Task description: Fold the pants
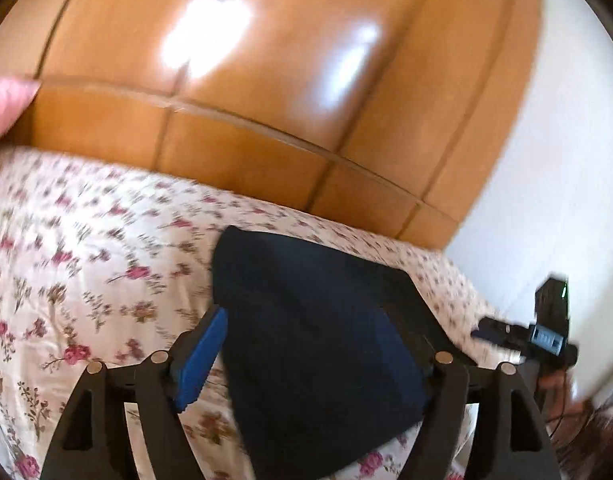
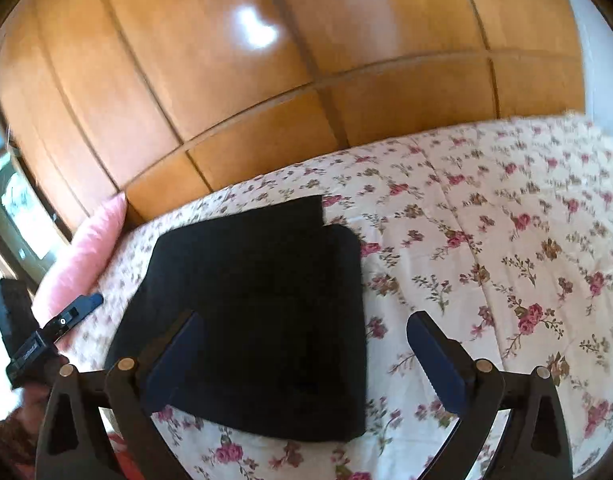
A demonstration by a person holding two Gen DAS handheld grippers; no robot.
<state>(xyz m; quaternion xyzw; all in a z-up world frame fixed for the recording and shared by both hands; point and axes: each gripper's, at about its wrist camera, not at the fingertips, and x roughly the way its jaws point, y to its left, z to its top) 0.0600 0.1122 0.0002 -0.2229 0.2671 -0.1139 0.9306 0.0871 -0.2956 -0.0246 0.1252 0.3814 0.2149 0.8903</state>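
Two grippers are hovering above a bed, both with jaws standing wide apart and nothing between the pads. No earlier view to compare.

The pants (image 2: pixel 258 312), dark navy to black, are lying folded into a compact, roughly square stack on the floral bedspread (image 2: pixel 486 240). In the right wrist view the stack is sitting toward the bed's left side, with one layer sticking out past the others at its far edge. The pink pillow (image 2: pixel 86 252) is lying near the stack's far left corner, against the wooden wardrobe (image 2: pixel 266 80) that is running along the bed's far edge.

Right gripper (image 2: pixel 306 352): left finger is showing over the near left part of the pants, right finger over bare bedspread just beside the stack's right edge. Whether either pad is touching the cloth cannot be told. Blue pads (image 2: pixel 438 360) are facing inward.

Left gripper (image 1: pixel 310 344): left blue pad (image 1: pixel 202 360) is standing just off the stack's left edge; the right finger is largely hidden behind the dark cloth. Picture is motion-blurred.

Each gripper is showing in the other's view: the right one at the bed's right edge, by the white wall (image 1: pixel 546 160); the left gripper (image 2: pixel 72 312) near the pillow.
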